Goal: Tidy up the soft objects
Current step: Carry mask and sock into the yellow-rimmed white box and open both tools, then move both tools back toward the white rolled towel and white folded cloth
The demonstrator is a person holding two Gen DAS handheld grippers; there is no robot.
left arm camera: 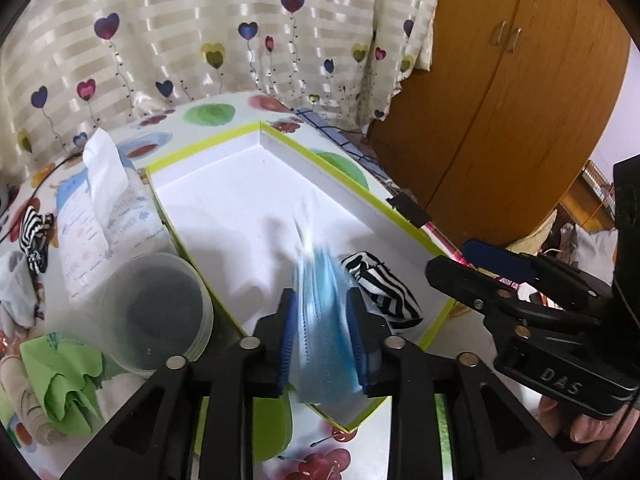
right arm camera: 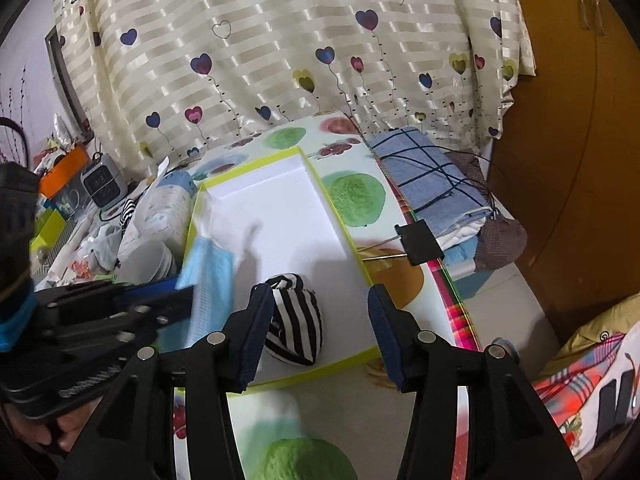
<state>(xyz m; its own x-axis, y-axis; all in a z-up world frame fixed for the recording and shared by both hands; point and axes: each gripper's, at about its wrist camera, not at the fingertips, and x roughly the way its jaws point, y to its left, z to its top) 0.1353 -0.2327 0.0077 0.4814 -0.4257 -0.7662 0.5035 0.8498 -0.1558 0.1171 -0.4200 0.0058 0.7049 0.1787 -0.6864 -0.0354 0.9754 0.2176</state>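
A white box with a lime rim (left arm camera: 208,148) (right arm camera: 340,236) lies on the patterned table. My left gripper (left arm camera: 324,336) is shut on a blue face mask (left arm camera: 324,308) and holds it over the box's near part; the mask also shows in the right wrist view (right arm camera: 210,280). A rolled black-and-white striped sock (left arm camera: 384,288) (right arm camera: 296,324) lies inside the box at its near end. My right gripper (right arm camera: 316,328) is open and empty, its fingers standing on either side of the sock, above it. It shows at the right of the left wrist view (left arm camera: 472,264).
Left of the box stand a tissue pack (left arm camera: 104,204), a clear plastic cup (left arm camera: 160,308), a green cloth (left arm camera: 68,384) and another striped sock (left arm camera: 34,236). A black binder clip (right arm camera: 422,242) sits at the table's right edge. A folded blue checked cloth (right arm camera: 428,176) lies beyond.
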